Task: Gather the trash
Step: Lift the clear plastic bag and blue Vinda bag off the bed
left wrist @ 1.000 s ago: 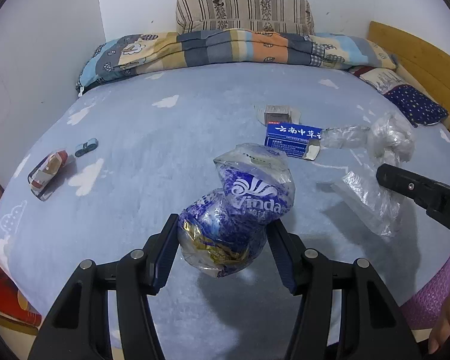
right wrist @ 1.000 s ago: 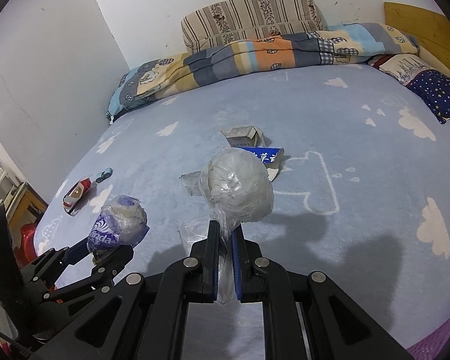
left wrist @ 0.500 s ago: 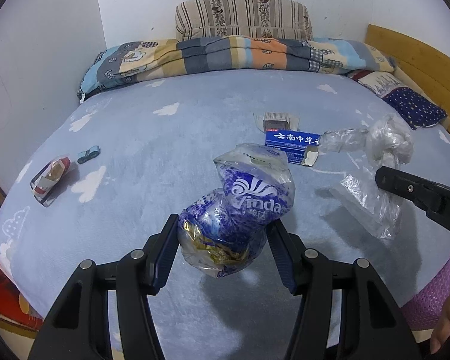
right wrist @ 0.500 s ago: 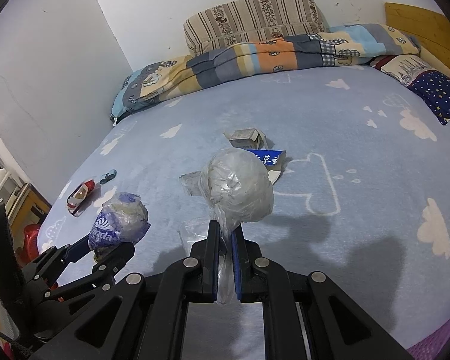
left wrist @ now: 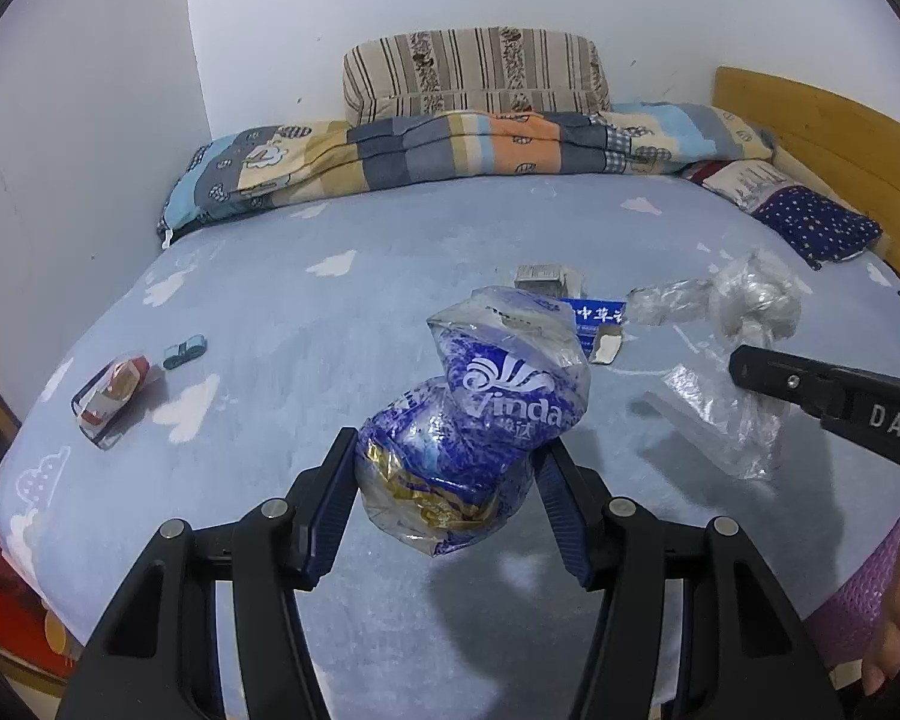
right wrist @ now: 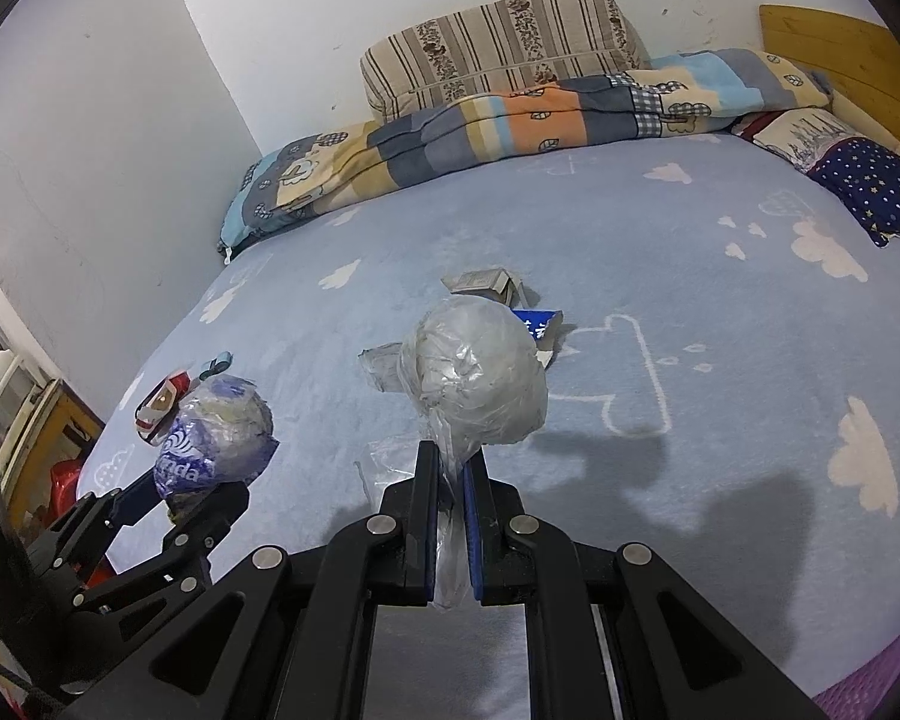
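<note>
My left gripper (left wrist: 447, 468) is shut on a crumpled blue Vinda plastic wrapper (left wrist: 480, 414) and holds it above the bed; the wrapper also shows in the right wrist view (right wrist: 216, 438). My right gripper (right wrist: 450, 462) is shut on the tail of a balled clear plastic bag (right wrist: 477, 381), held above the bed; the bag also shows in the left wrist view (left wrist: 750, 300). On the blue cloud-print sheet (right wrist: 690, 312) lie a blue carton (left wrist: 597, 313), a small grey box (left wrist: 540, 275) and a crumpled clear wrapper (left wrist: 660, 300).
A red-and-white toy car (left wrist: 111, 387) and a small blue toy car (left wrist: 183, 351) lie at the bed's left side. A folded patchwork quilt (left wrist: 450, 150), a striped pillow (left wrist: 474, 75) and a starry pillow (left wrist: 816, 228) line the far side. A wooden headboard (left wrist: 828, 138) stands right.
Both grippers have lifted and drawn back a little with their trash still held; more of the wall shows. The items on the bed have not moved.
</note>
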